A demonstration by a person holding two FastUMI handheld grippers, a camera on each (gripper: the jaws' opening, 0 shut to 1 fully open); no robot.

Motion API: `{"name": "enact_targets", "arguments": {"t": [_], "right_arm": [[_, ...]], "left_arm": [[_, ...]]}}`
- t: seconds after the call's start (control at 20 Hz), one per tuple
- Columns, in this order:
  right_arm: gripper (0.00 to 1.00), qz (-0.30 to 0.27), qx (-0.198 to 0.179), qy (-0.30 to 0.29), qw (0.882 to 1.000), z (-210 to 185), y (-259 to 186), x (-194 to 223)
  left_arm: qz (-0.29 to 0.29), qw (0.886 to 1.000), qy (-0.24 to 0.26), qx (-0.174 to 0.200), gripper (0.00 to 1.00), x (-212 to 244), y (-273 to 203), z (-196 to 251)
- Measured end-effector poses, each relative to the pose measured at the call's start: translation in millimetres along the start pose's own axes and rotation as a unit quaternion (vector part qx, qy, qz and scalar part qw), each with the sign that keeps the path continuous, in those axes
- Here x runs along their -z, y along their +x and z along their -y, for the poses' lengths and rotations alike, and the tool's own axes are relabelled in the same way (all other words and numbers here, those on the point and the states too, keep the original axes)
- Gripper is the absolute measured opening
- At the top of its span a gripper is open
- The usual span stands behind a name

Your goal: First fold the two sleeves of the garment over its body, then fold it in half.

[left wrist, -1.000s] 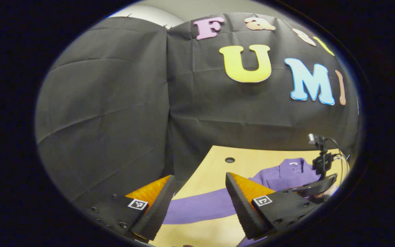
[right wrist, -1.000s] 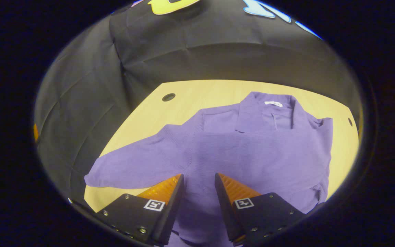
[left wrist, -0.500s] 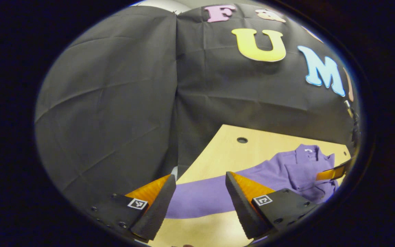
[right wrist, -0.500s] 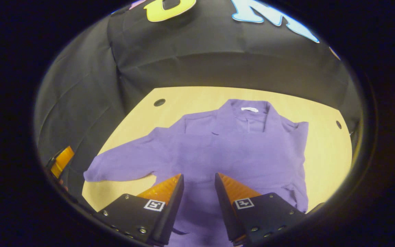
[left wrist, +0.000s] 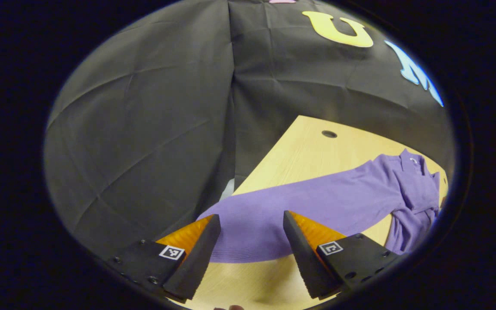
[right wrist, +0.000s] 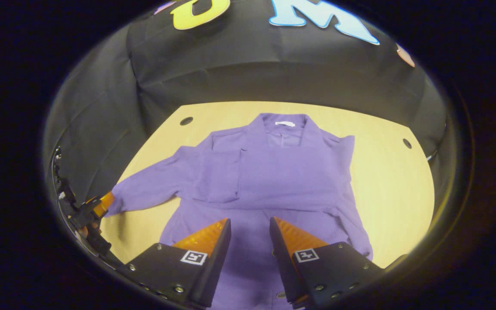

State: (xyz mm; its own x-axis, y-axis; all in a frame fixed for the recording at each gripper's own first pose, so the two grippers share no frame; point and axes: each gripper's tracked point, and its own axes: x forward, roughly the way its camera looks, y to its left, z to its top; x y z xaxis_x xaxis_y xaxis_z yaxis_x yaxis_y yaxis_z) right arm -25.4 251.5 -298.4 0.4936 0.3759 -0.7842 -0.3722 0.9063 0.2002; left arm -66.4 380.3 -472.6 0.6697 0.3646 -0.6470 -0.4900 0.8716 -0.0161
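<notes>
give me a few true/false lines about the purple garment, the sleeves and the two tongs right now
1. The purple garment lies on a wooden table. True.
2. Both sleeves are spread out flat on the table. False: one sleeve is already folded across the body; the other sleeve stretches out to the side.
3. The left tongs are clamped on the cuff. False: they are open, with the cuff end of the outstretched sleeve seen between the fingers.
4. The right tongs are open over the garment's lower body. True.
5. The collar points toward the black cloth wall. True.
6. The garment is already folded in half. False: the body lies at full length.
</notes>
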Motion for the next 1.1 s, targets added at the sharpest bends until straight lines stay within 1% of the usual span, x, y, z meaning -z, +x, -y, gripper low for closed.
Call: {"name": "enact_targets", "arguments": {"t": [0.25,0.3,0.4,0.45,0.55,0.6,0.75,0.8,0.85,0.9,0.95,1.1], "right_arm": [[0.59,-0.01,0.014,0.026,1.0,19,-12,16],[0.59,-0.009,0.018,0.032,0.999,24,-15,16],[0.59,-0.005,0.02,0.039,0.999,27,-18,15],[0.59,-0.003,0.022,0.041,0.999,30,-20,14],[0.59,-0.005,0.024,0.046,0.999,33,-22,18],[0.59,-0.007,0.026,0.05,0.998,35,-21,21],[0.59,-0.011,0.03,0.065,0.997,44,-25,31],[0.59,-0.012,0.032,0.069,0.997,48,-27,34],[0.59,-0.012,0.032,0.071,0.997,51,-28,35],[0.59,-0.012,0.033,0.073,0.997,53,-29,35],[0.59,-0.01,0.034,0.075,0.997,55,-29,36],[0.59,-0.007,0.034,0.079,0.996,62,-34,37]], "left_arm": [[-0.033,0.999,0.002,-0.01,1.0,26,15,-5],[-0.031,0.999,0.002,-0.008,0.98,26,15,-3],[-0.032,0.999,-0.009,0.004,0.96,26,15,1],[-0.033,0.999,-0.009,0.003,0.96,26,16,1],[-0.036,0.999,-0.004,0.008,0.91,26,17,8],[-0.036,0.999,0.0,0.008,0.79,25,19,12],[-0.033,0.999,-0.002,0.006,0.63,25,22,22],[-0.032,0.999,-0.005,0.019,0.57,28,24,26],[-0.037,0.999,0.002,0.02,0.47,24,22,28],[-0.04,0.999,0.005,0.024,0.4,23,22,29],[-0.035,0.999,-0.006,0.03,0.32,20,20,32],[-0.041,0.999,0.01,0.014,0.09,23,25,32]]}}
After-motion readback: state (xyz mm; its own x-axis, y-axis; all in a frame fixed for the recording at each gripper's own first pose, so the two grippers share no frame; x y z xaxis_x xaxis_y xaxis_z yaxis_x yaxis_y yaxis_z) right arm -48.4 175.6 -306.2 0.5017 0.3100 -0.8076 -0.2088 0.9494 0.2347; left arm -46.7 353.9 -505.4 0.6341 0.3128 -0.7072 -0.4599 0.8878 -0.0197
